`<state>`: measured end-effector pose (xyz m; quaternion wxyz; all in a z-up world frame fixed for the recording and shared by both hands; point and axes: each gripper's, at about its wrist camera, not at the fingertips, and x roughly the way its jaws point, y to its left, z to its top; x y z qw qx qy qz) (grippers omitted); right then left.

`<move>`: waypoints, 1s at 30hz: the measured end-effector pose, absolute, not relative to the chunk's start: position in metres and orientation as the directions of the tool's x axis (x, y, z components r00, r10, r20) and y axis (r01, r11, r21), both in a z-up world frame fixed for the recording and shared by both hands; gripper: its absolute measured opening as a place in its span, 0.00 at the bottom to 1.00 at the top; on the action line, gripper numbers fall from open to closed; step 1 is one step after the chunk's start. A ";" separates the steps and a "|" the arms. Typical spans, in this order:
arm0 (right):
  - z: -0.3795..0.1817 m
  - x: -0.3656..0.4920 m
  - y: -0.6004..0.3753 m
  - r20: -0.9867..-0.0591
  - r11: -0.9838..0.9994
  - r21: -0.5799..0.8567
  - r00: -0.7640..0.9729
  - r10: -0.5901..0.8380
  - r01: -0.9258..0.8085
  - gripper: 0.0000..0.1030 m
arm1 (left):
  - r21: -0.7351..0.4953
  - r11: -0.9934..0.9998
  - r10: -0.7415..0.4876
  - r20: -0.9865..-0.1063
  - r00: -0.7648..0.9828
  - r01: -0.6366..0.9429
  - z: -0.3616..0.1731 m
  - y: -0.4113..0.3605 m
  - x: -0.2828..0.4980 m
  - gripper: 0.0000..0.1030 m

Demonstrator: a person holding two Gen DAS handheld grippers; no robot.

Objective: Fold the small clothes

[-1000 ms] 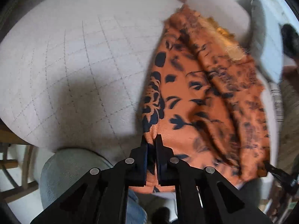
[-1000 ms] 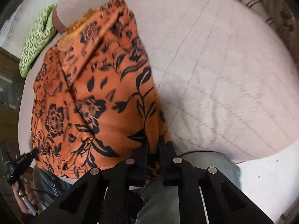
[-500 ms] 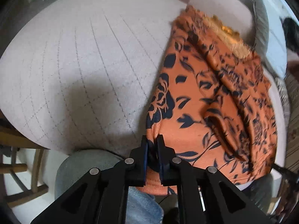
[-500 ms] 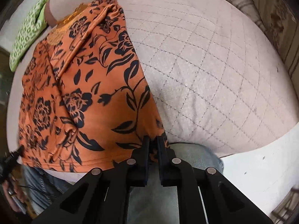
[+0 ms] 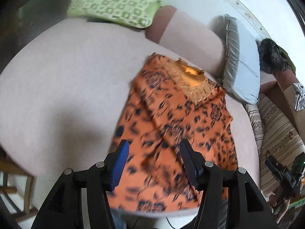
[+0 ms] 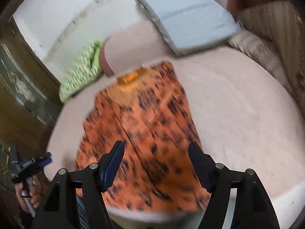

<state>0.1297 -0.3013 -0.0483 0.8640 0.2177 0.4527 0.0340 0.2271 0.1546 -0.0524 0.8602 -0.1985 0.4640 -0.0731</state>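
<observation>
Both grippers, left gripper point(image 5: 154, 160) and right gripper point(image 6: 156, 162), have let go of the orange garment's point(image 5: 171, 126) lower hem; jaws now wide apart, empty. Garment lies spread at centre, probably ready for folding.

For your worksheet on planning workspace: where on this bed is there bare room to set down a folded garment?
Bare bedspread lies left of the orange top, below the green pillow, and right of the top in the right view. The head end, by the grey pillow, is crowded.

**Blur Masks Garment's Print**

Motion blur smears the orange garment point(image 5: 171, 126) in both wrist views, its dark pattern unreadable. Black fingers point(image 6: 112, 164) hide its near hem. The green pillow point(image 6: 82, 74) is half hidden behind a bolster point(image 6: 133, 45).
</observation>
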 end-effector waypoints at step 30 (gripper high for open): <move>-0.233 0.519 -0.338 -0.935 0.952 0.228 0.318 0.156 0.203 0.44 | -0.349 0.925 -0.258 -0.867 0.426 -0.149 -0.209 0.083 0.666 0.44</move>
